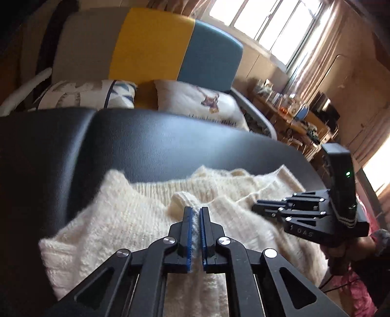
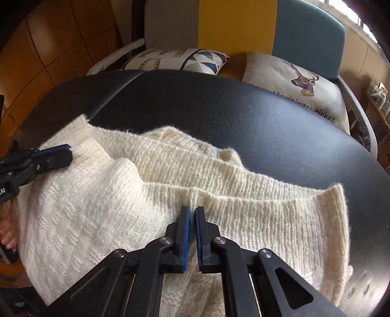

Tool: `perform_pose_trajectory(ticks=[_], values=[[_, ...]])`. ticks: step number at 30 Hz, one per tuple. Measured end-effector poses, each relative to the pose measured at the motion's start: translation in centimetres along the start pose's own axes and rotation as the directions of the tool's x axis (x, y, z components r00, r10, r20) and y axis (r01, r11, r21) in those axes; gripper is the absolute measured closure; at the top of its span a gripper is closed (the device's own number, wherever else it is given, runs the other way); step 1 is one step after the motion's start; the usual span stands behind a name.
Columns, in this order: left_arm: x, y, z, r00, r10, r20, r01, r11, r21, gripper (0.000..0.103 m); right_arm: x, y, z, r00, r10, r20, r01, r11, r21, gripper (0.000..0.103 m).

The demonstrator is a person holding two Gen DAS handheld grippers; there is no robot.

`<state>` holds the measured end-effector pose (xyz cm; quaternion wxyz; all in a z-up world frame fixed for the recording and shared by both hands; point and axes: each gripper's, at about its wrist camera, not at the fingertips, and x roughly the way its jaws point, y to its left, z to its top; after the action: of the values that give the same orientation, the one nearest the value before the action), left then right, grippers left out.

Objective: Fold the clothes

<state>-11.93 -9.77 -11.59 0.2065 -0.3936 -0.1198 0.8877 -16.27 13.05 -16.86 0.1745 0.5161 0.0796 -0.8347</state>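
Black padded table [image 1: 158, 146] fills the middle of both views, one seam running down its upper left part. Behind it, one sofa [image 1: 156, 46] with a back in three colour panels: grey, yellow, blue. Two cushions on the seat: one with blue triangles [image 1: 97, 94], one with a deer print [image 1: 197, 102] and a line of lettering. In the left wrist view, windows [image 1: 265, 19] with curtains at upper right, and a cluttered wooden shelf [image 1: 292, 117] below them; items there too small to count.

One cream knit sweater [image 2: 102, 195] lies rumpled on the near part of the table, lower half of both frames. Its ribbed edge runs across the right wrist view, layers overlapping; how many layers, cannot tell.

Two grippers, each with two blue-padded fingers.

Left gripper [image 1: 196, 215], bottom centre of the left wrist view: jaws nearly together, a thin ridge of the knit pinched between the pads. It also shows at the left edge of the right wrist view [image 2: 65, 151], tips on the sweater's left part.

Right gripper [image 2: 192, 214], bottom centre of the right wrist view: jaws nearly together, clamped on a small pleat of the ribbed edge. In the left wrist view it enters from the right [image 1: 258, 206], one green light lit on its body.

One hand [image 1: 341, 248] partly visible under the right gripper at the right edge.
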Motion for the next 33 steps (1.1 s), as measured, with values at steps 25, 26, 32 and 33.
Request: perform_pose_trajectory(ticks=[25, 26, 32, 33], values=[[5.7, 3.4, 2.3, 0.953, 0.233, -0.193, -0.191, 0.958, 0.215, 0.092, 2.1, -3.7, 0.5, 0.996, -0.052, 0.073, 0.037, 0.980, 0.195, 0.099], [6.1, 3.3, 2.2, 0.952, 0.229, -0.202, -0.182, 0.957, 0.226, 0.092, 2.0, -3.7, 0.5, 0.996, -0.050, 0.078, 0.034, 0.980, 0.196, 0.099], [5.6, 6.6, 2.2, 0.959, 0.267, -0.093, -0.273, 0.961, -0.049, 0.102, 1.6, -4.5, -0.9, 0.983, -0.085, 0.163, 0.038, 0.961, 0.275, 0.099], [5.2, 7.5, 2.0, 0.965, 0.251, -0.074, -0.259, 0.956, -0.135, 0.102, 1.4, -4.8, -1.1, 0.980, -0.088, 0.176, 0.032, 0.954, 0.299, 0.099]])
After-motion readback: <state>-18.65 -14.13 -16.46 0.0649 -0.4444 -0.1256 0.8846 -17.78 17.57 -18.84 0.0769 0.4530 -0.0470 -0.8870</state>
